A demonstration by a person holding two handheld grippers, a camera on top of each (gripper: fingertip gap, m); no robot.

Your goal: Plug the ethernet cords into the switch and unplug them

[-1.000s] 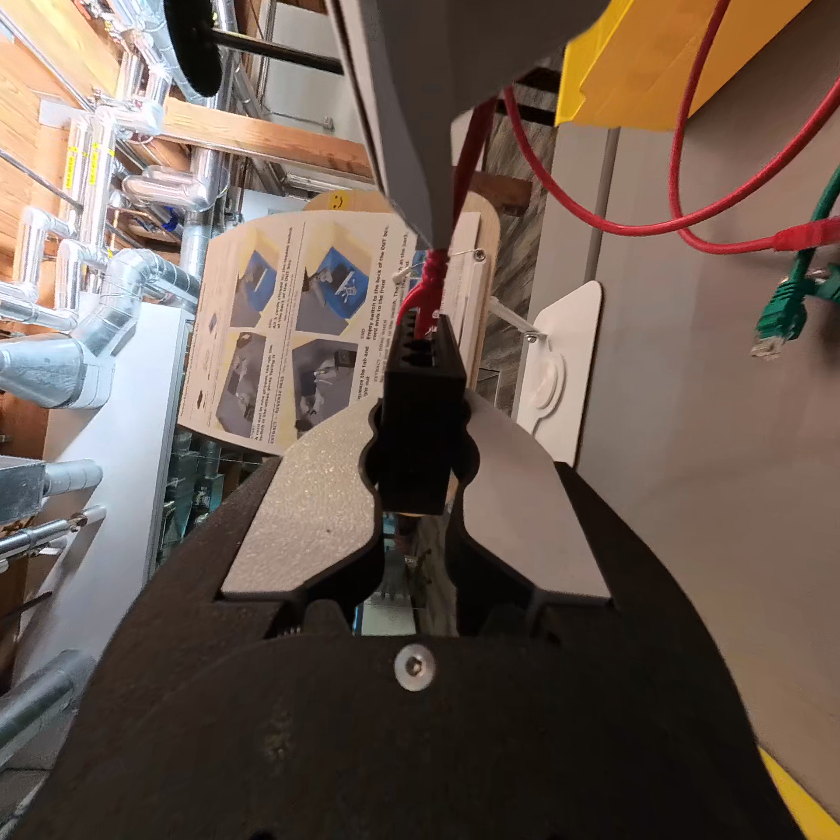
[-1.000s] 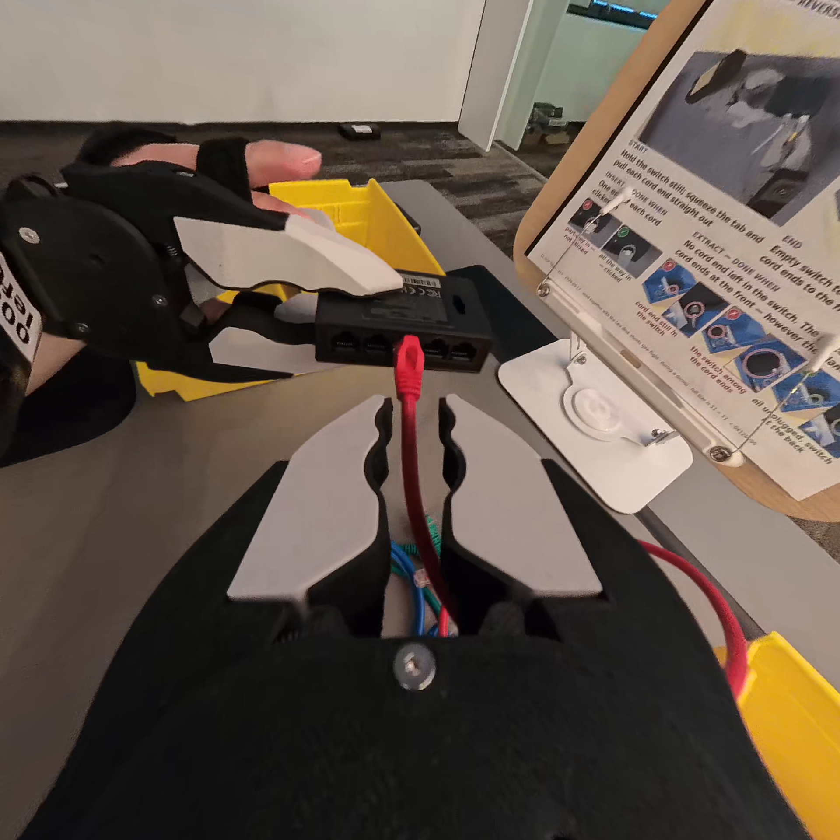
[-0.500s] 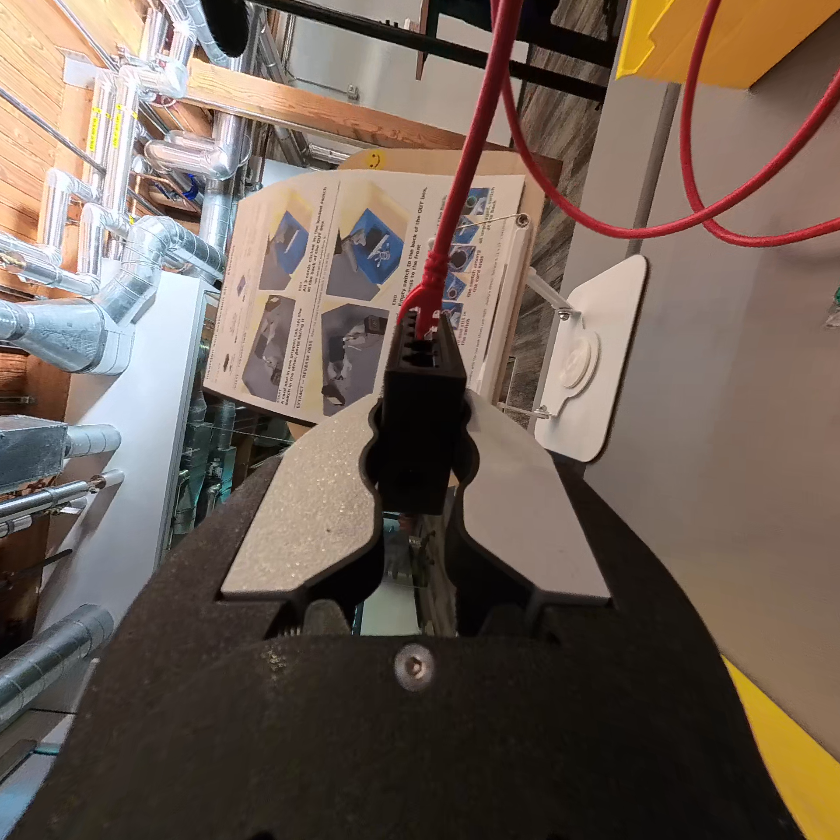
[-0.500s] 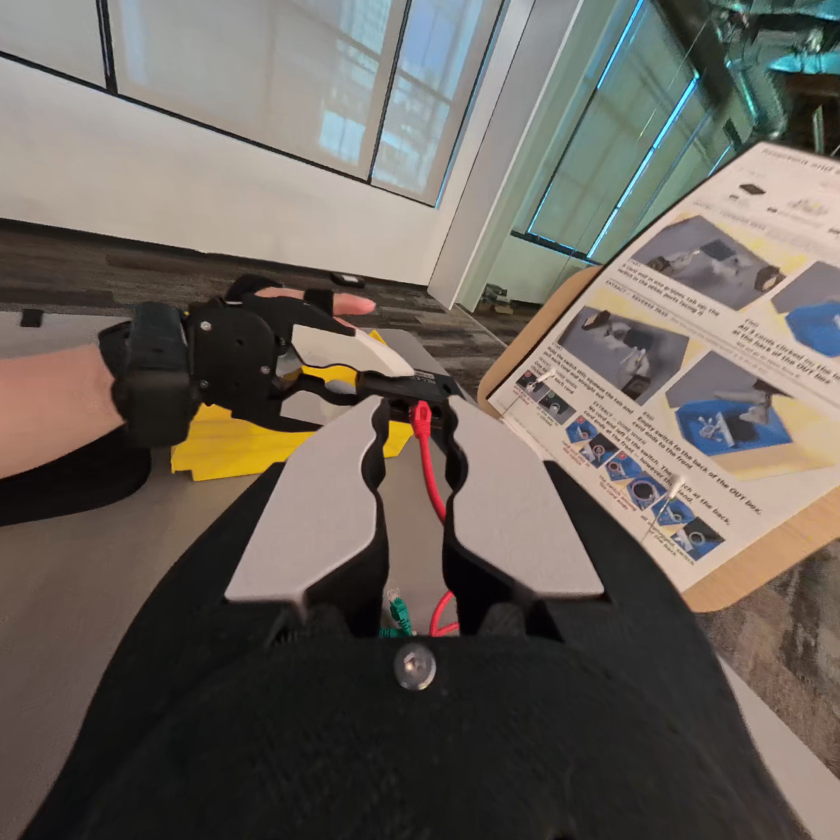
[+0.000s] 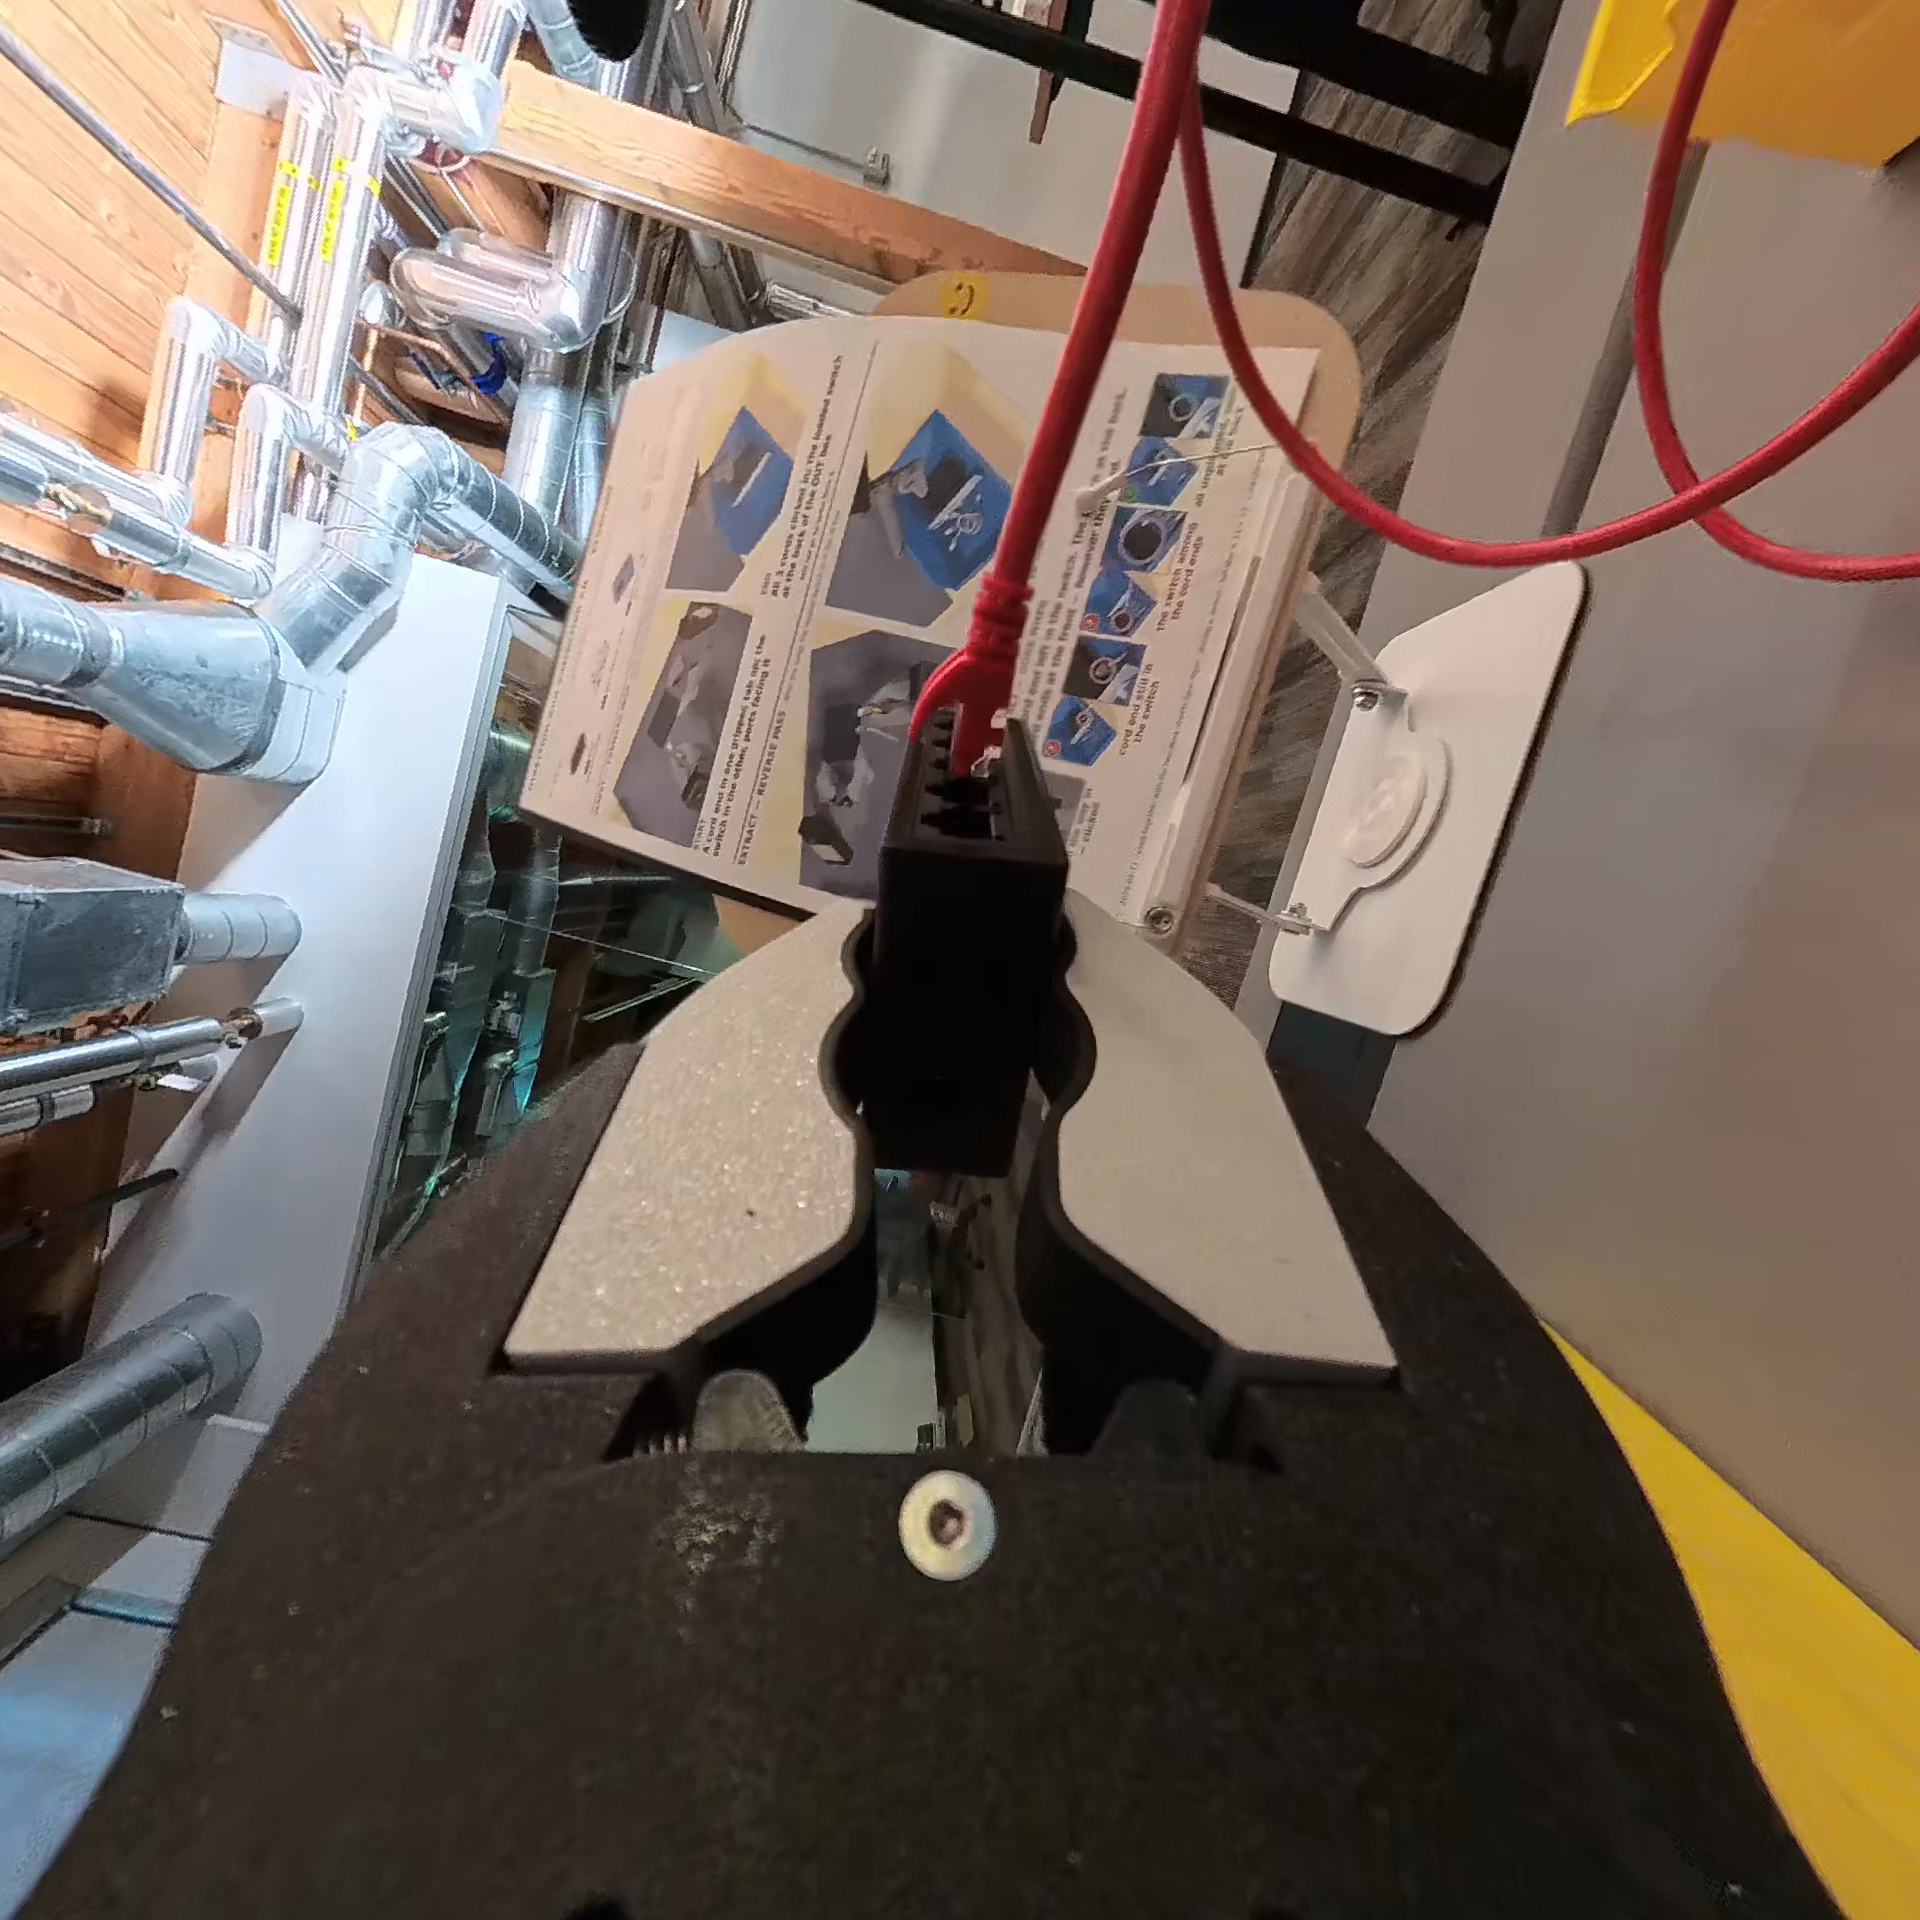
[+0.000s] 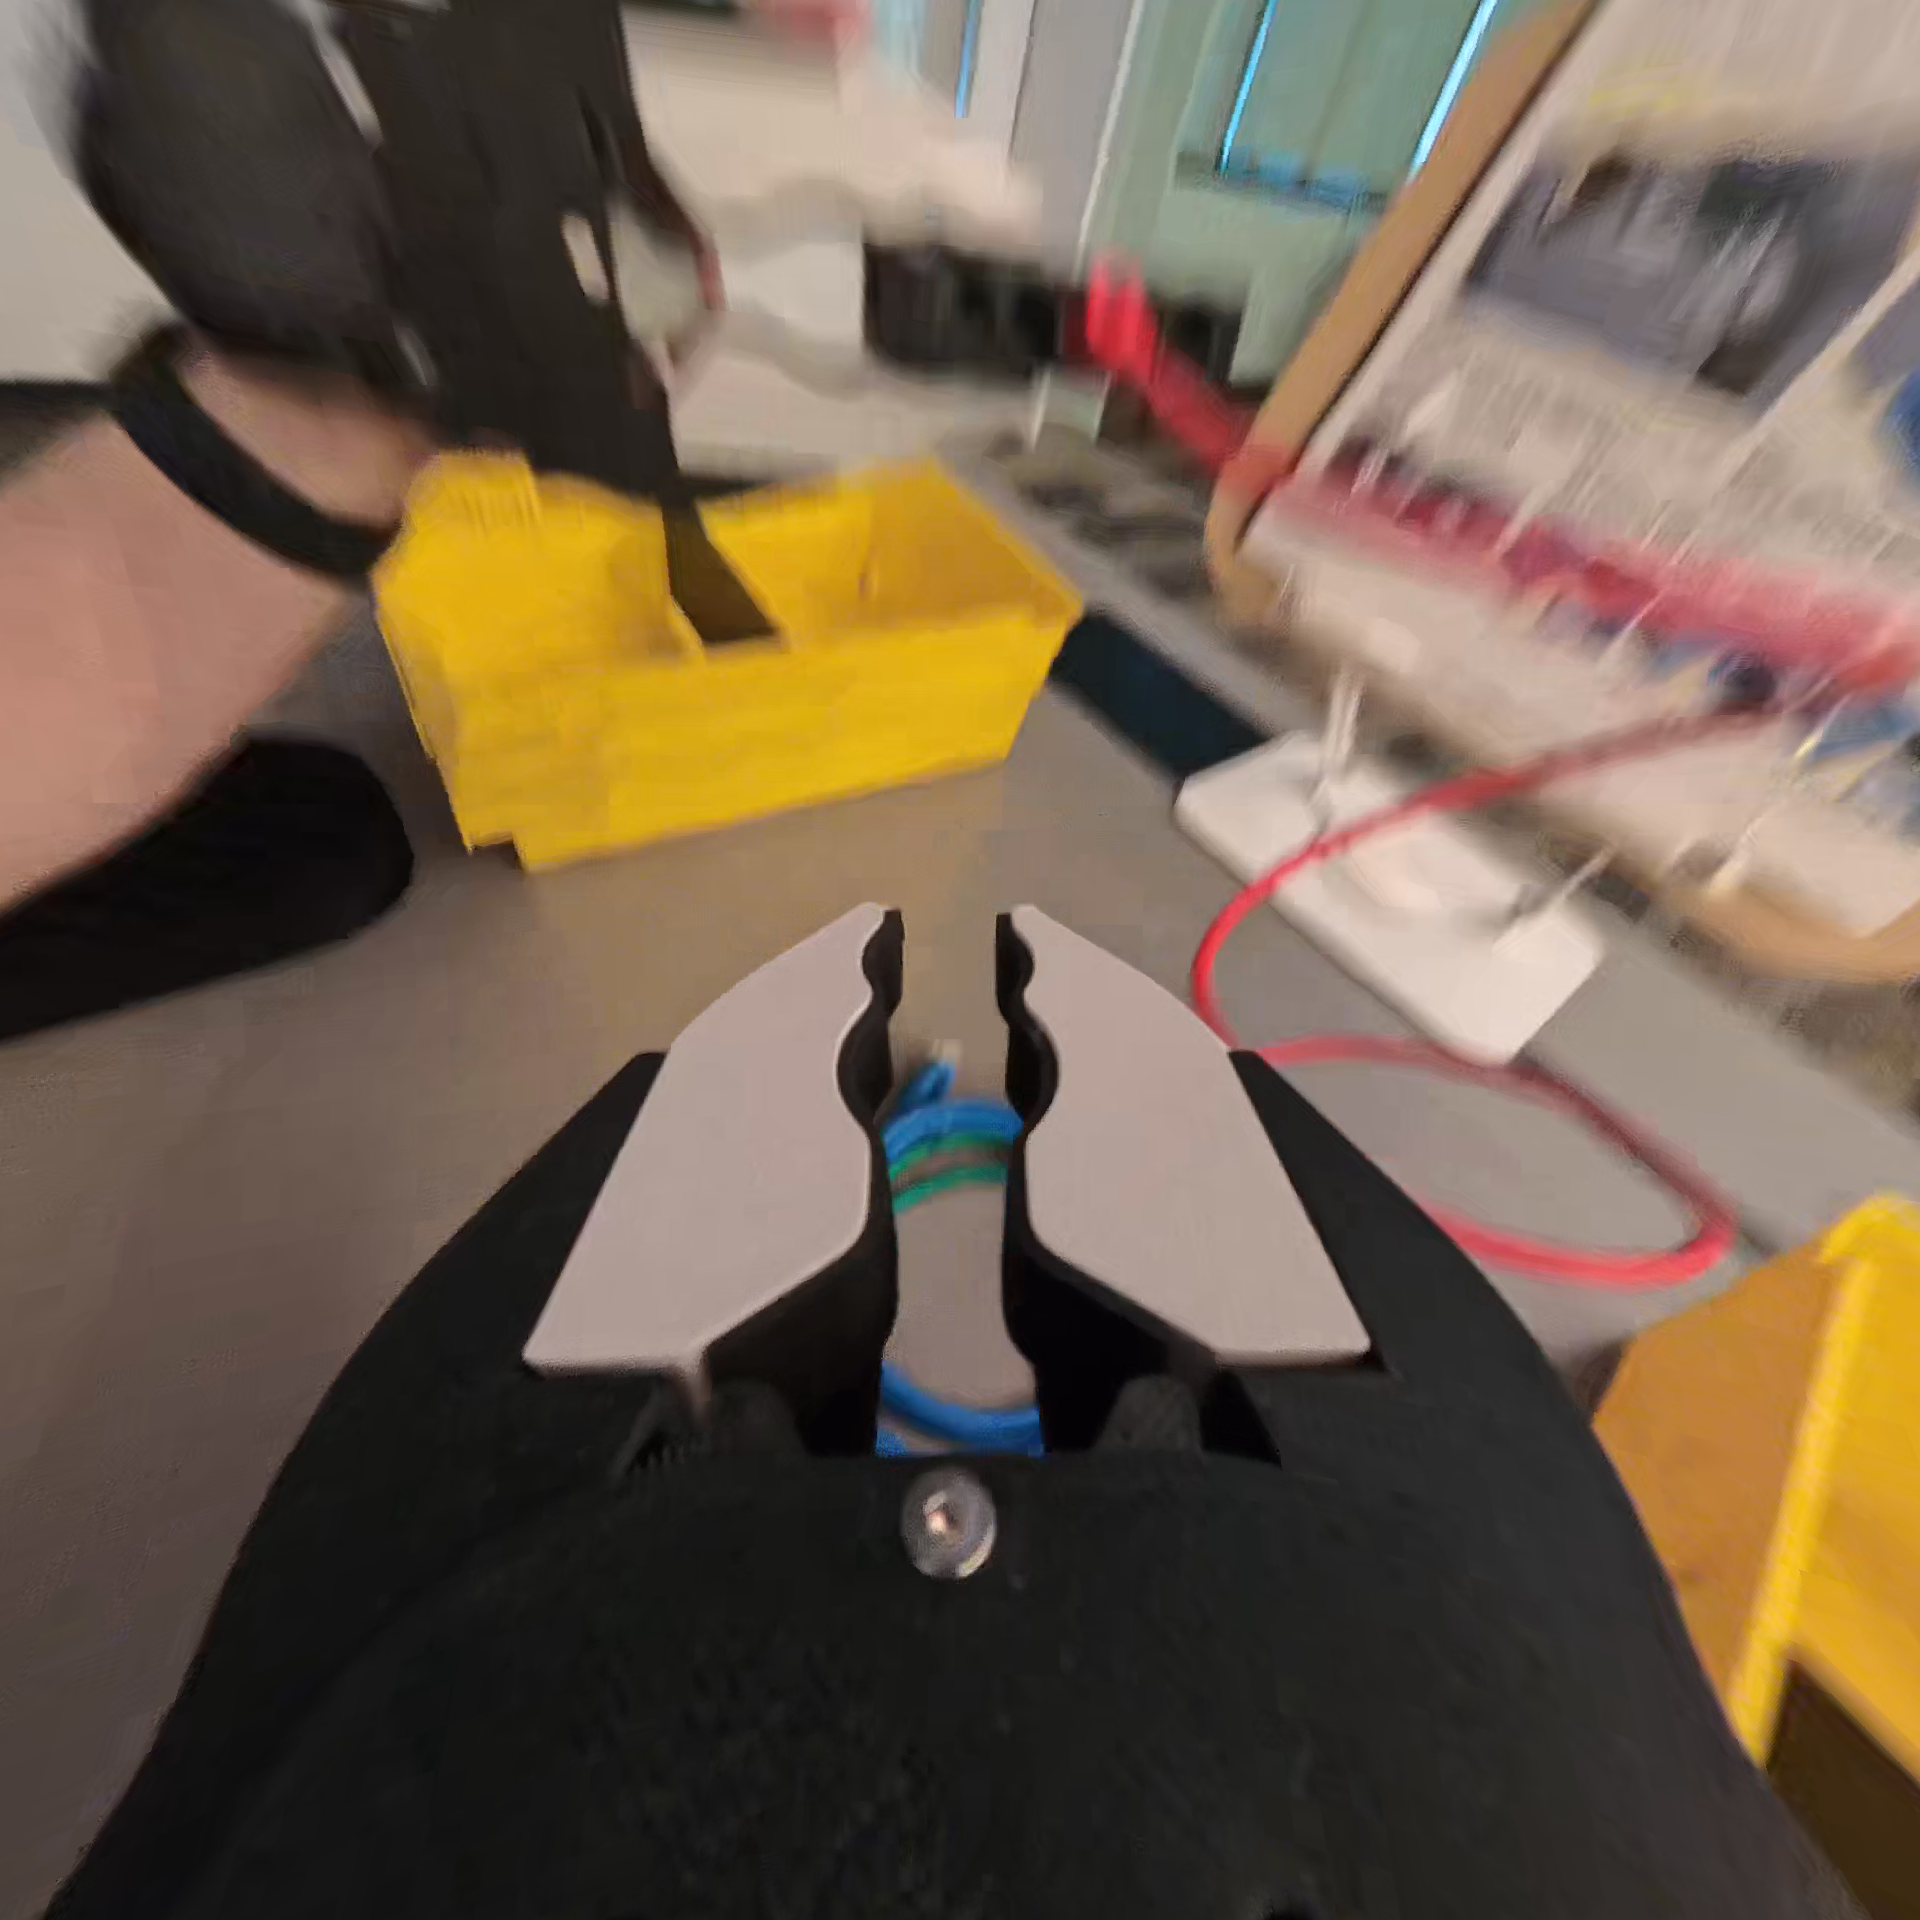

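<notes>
Right wrist view, badly blurred, shows the grey table (image 6: 312, 1195) running out ahead of the right gripper (image 6: 948, 920), with a yellow bin (image 6: 727, 717) far ahead and to the left, and a second yellow bin (image 6: 1766, 1455) close on the right. An instruction board (image 5: 935, 582) on a white stand (image 5: 1455, 769) rises beyond the left gripper (image 5: 961, 935) in the left wrist view. The red cord (image 6: 1455, 1122) loops on the table ahead and right of the right tongs; the blue cord (image 6: 940, 1112) and the green cord (image 6: 935, 1174) lie coiled directly beneath them, visible through the gap. Those right jaws stand slightly apart and hold nothing. The left jaws are clamped on the black switch (image 5: 971, 935), gripping its narrow sides near the rear so the port row faces away from the tongs, and the red plug (image 5: 971, 707) is seated in a port at the far end. The switch looks like a light, rigid plastic box, probably smooth enough to twist if pushed off-centre. The cords look limp and springy, so each is best taken by the stiff boot just behind its plug, with the brittle latch tab left clear.
</notes>
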